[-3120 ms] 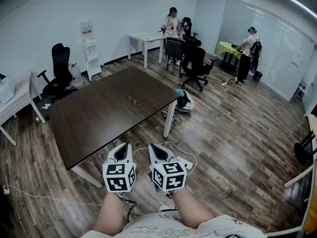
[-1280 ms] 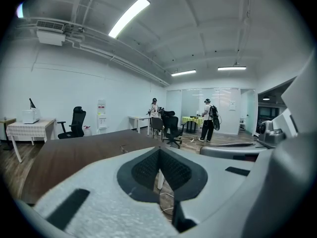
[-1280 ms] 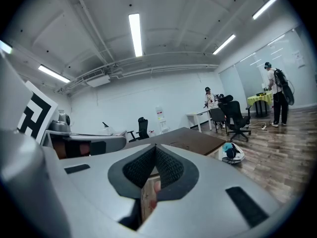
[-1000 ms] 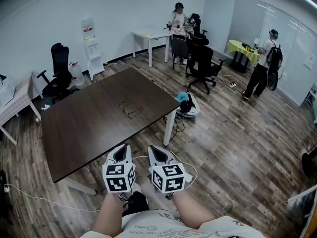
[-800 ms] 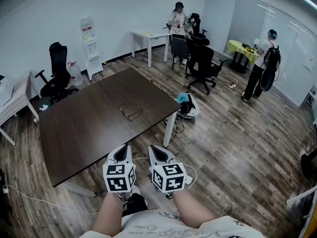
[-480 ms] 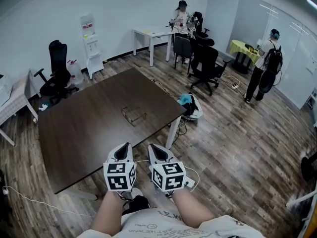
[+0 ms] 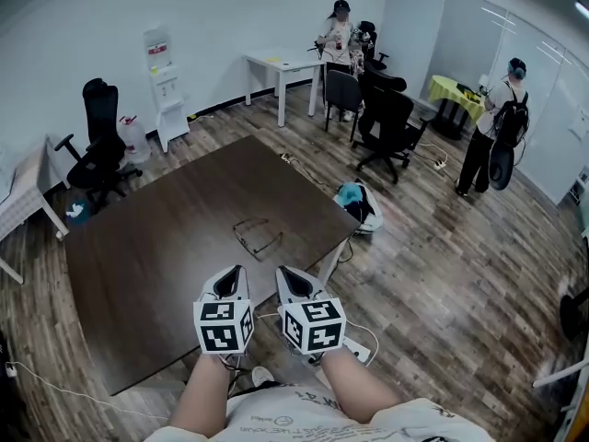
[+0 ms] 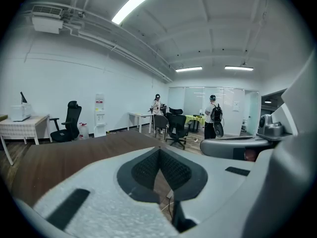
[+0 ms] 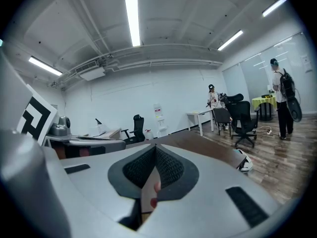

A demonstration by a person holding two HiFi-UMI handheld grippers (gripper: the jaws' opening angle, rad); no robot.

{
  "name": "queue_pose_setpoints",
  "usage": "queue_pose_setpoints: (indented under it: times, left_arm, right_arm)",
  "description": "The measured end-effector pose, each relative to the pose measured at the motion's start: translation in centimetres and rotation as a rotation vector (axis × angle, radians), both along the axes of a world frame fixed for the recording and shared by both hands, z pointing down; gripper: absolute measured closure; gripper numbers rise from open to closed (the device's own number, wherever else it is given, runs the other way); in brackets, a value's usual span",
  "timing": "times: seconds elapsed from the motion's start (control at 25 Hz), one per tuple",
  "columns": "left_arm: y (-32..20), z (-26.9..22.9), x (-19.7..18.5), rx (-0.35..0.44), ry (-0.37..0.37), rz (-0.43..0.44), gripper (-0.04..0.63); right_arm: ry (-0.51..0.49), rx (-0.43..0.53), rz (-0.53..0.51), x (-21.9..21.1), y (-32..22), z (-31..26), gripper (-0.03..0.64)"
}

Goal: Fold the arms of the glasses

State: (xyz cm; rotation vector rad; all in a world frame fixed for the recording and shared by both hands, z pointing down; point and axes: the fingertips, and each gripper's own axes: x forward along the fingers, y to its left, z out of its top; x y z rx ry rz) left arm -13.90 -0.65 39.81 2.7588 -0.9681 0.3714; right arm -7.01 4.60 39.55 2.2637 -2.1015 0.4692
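Grippers side by side at table's near edge: left gripper [image 7: 227, 282], right gripper [image 7: 294, 282], both with jaws pressed together, nothing between. Table [image 7: 138, 256] bare around them; open floor [image 7: 442, 274] right. Glasses [image 7: 258, 237] show only in head view: on table, just ahead, between both tips. Chairs [image 7: 391, 122] far behind.

Dark table [image 7: 156, 247], black chair [image 7: 97, 150], water dispenser [image 7: 164, 86]

Dark brown rectangular table [image 7: 156, 247] stands on a wood-plank floor [image 7: 442, 274]. Only one item lies on its top: glasses [image 7: 258, 237], right of centre and well in from every edge. Their arms appear unfolded.
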Motion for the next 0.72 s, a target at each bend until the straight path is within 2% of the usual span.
queue_pose_setpoints:
  times: [0.28,0.72]
  left_arm:
    - [-6.7,0.4,0.3,-0.021,0.017,0.008,0.581]
    - [-11.1,2.5,0.7,-0.067,0.010,0.033,0.581]
  right_arm:
    - [0.012,-0.009,0.001,-0.1,-6.4,0.4,0.609]
    - [0.013,-0.040,0.027,0.4,-10.7,1.7,0.609]
